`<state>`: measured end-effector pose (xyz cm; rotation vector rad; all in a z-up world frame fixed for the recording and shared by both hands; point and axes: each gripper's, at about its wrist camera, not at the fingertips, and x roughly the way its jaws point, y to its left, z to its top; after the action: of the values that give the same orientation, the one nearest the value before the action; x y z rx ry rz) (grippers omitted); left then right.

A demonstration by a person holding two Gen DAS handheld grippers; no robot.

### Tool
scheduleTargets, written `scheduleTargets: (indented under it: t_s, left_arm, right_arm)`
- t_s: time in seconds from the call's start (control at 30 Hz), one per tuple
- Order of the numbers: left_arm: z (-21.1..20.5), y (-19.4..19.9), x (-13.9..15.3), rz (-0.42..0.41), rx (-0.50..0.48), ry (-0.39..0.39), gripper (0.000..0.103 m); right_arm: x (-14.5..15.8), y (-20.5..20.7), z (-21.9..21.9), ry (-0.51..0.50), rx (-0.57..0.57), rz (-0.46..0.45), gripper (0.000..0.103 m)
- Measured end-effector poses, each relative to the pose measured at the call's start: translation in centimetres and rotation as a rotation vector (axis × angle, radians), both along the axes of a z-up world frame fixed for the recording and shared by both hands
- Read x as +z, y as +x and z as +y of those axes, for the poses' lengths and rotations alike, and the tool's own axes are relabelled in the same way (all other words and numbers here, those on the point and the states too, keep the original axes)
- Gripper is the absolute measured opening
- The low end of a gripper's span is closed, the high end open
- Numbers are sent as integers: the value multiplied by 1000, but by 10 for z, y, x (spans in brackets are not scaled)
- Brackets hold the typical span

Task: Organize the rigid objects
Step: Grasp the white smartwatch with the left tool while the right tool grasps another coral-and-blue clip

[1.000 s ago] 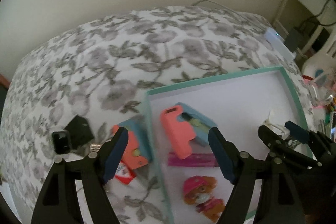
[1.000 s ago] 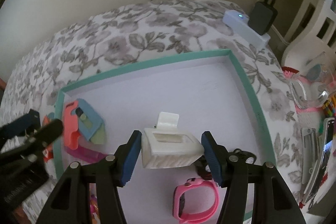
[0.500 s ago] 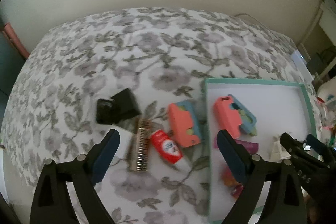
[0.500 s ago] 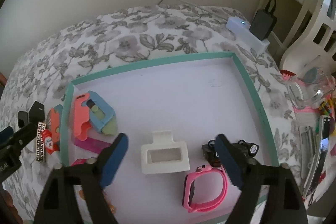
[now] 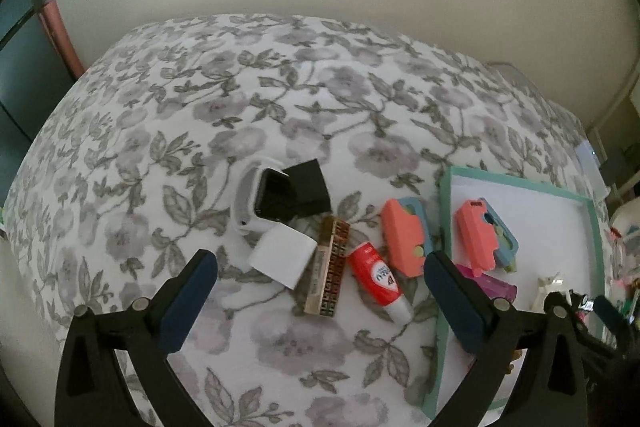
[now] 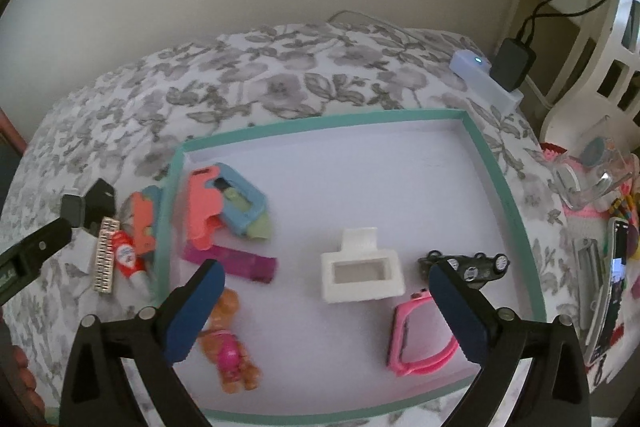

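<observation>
Left gripper (image 5: 320,291): fingers spread wide after just opening, nothing between them, above the loose items on the bed.
Right gripper (image 6: 326,307): fingers likewise just opened wide and empty, over the white plastic rectangular holder (image 6: 362,277), which lies free on the tray floor.
Sorted things: the shallow teal-rimmed white tray (image 6: 496,163) holds the holder, a pink wristwatch (image 6: 420,337), a black toy car (image 6: 466,265), a small pup figurine (image 6: 230,347) and a coral-and-blue plastic case (image 6: 224,211).
Unsorted things: a red-and-white glue tube (image 5: 378,279), a brown ridged bar (image 5: 328,267), a white block (image 5: 280,257), a white-banded watch (image 5: 260,199) and a second coral case (image 5: 404,237) lie crowded beside the tray.
Risk, crowding: closing on the tube may also catch the touching bar, or nudge neighbours.
Risk, footing: the soft floral bedspread (image 5: 280,99) probably gives under pressure, so small pieces may tip or slide.
Risk, tray: a finger striking its rim could shift it.
Room: pale wall behind; cluttered side furniture and a charger to the right.
</observation>
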<state>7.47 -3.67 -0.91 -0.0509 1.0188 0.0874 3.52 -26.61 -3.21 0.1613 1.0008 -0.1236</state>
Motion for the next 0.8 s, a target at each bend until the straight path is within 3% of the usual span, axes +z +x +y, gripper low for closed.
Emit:
scheduleTargets:
  t_s: [0.2, 0.4, 0.67, 0.8]
  left_arm:
    - [30, 0, 7, -13, 68, -124, 103]
    - [56, 1, 16, -44, 114, -76, 103]
    - [98, 3, 16, -8, 212, -21, 103]
    - [112, 6, 9, 20, 233, -46, 103]
  right_arm:
    - [13, -2, 30, 38, 57, -35, 103]
    - [12, 2, 60, 63, 123, -37, 103]
    - [3, 11, 90, 140, 179, -19, 103]
    - [1, 18, 102, 156, 206, -19, 103]
